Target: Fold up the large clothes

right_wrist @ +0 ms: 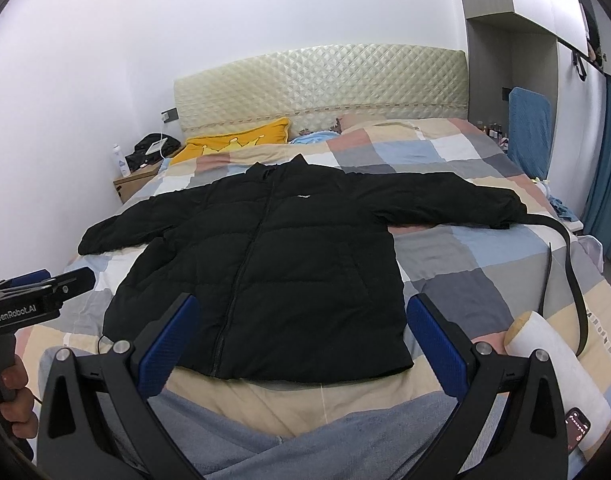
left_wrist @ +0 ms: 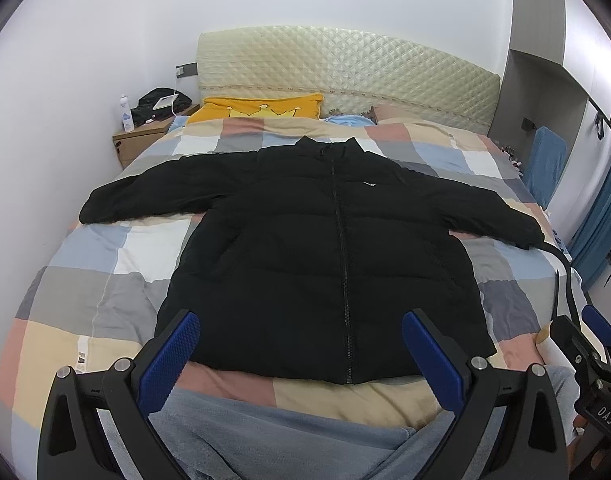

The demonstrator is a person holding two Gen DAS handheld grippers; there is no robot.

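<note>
A black puffer jacket (left_wrist: 305,240) lies flat and zipped on the bed (left_wrist: 97,264), collar toward the headboard (left_wrist: 345,68), both sleeves spread out to the sides. Its hem lies near the foot edge of the bed, with a strip of checked quilt showing below it. More quilt is bare on both sides of the jacket body. The left gripper (left_wrist: 301,356) hovers above the hem with its blue fingers (left_wrist: 169,360) released and wide apart, holding nothing. The right gripper (right_wrist: 301,344) is the same, fingers (right_wrist: 433,348) spread, above the hem.

Beside the right sleeve a black belt (right_wrist: 573,280) curves along the bed edge. Only the right wrist view shows a white pillow-like roll (right_wrist: 553,364) and a phone (right_wrist: 577,428) below the belt. A yellow pillow (left_wrist: 261,108) lies before the headboard.
</note>
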